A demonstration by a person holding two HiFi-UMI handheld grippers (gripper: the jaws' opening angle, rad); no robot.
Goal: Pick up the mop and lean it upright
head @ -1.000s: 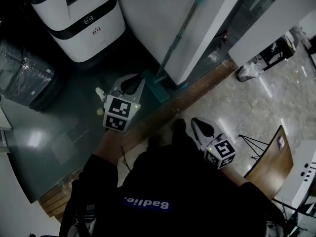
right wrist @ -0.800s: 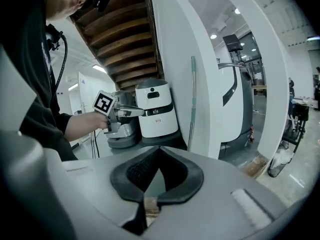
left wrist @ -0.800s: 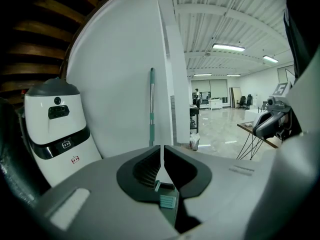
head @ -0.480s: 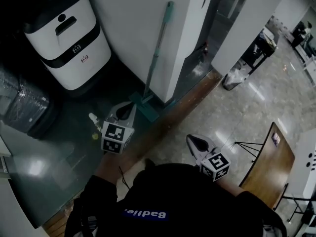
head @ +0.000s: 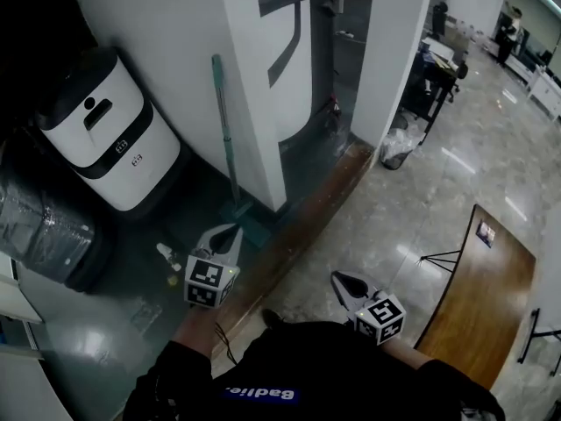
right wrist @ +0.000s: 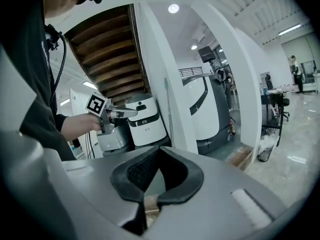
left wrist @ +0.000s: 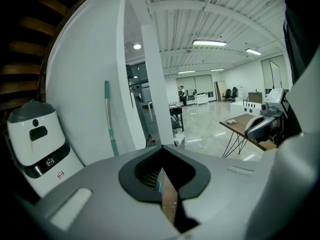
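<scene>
The mop (head: 224, 130) stands upright with its teal handle leaning against the white wall (head: 166, 42), close to the wall's corner. Its teal head (head: 252, 226) rests on the dark glossy floor (head: 114, 323) at the foot of that wall. No gripper touches it.

The left gripper (head: 230, 233) hangs just in front of the mop head and points towards it. Its jaws are pressed together with nothing between them. The right gripper (head: 340, 281) is well apart from the mop, over the pale stone floor (head: 421, 209). Its jaws also look closed and empty. Each gripper carries its marker cube at the rear, near the person's dark sleeves (head: 289, 375).

To the left of the mop, a white machine with a black band (head: 110, 143) stands against the same wall. A dark bundle wrapped in film (head: 39, 231) sits beside it. A small bottle (head: 165, 253) lies on the dark floor near the left gripper. A wooden strip (head: 307, 222) runs between the dark floor and the pale one. On the right is a wooden tabletop on thin black legs (head: 478, 292), and farther back a bagged bin (head: 399, 149) stands by a white pillar (head: 399, 51).
</scene>
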